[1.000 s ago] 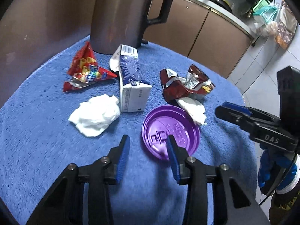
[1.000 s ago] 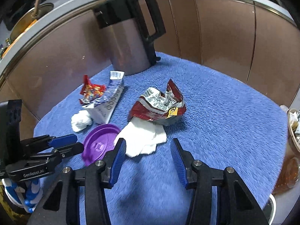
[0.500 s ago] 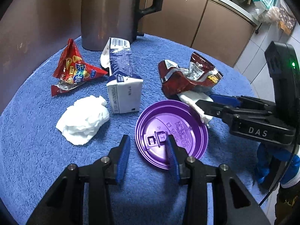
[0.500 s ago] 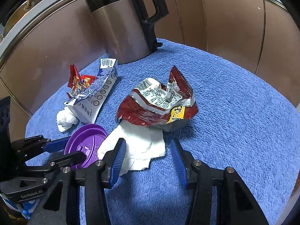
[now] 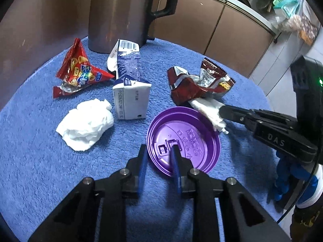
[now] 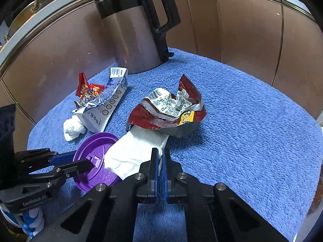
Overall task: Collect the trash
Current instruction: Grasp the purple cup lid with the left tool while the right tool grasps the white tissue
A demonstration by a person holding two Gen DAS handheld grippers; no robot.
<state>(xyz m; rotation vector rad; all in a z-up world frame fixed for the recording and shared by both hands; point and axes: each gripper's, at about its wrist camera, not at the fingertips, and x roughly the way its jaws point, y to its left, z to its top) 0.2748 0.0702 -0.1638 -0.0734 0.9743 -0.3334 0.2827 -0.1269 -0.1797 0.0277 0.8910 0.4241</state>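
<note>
Both claws are working at once, one piece of trash each, which we read as the reason they sit so near one another on the blue table (image 5: pixel 36 161).

Left claw (image 5: pixel 159 157): partly closed, straddling the near rim of the purple lid (image 5: pixel 187 141). One finger is outside the rim, the other over the lid's face. We cannot tell whether it is already pinching; a rim grasp suits a flat, thin lid.

Right claw (image 6: pixel 159 161): fingers nearly together, pinching the near edge of the flat white tissue (image 6: pixel 133 151). The tissue's far end lies tucked under the dark red wrapper (image 6: pixel 171 111), just ahead of this claw; lifting may drag the wrapper.

Remaining trash, ahead of the left claw: crumpled tissue (image 5: pixel 84 121) ahead-left, milk carton (image 5: pixel 131 94) lying straight ahead, red snack bag (image 5: pixel 78 72) beyond, all apart from both claws. The kettle (image 5: pixel 119 14) stands at the far edge.
</note>
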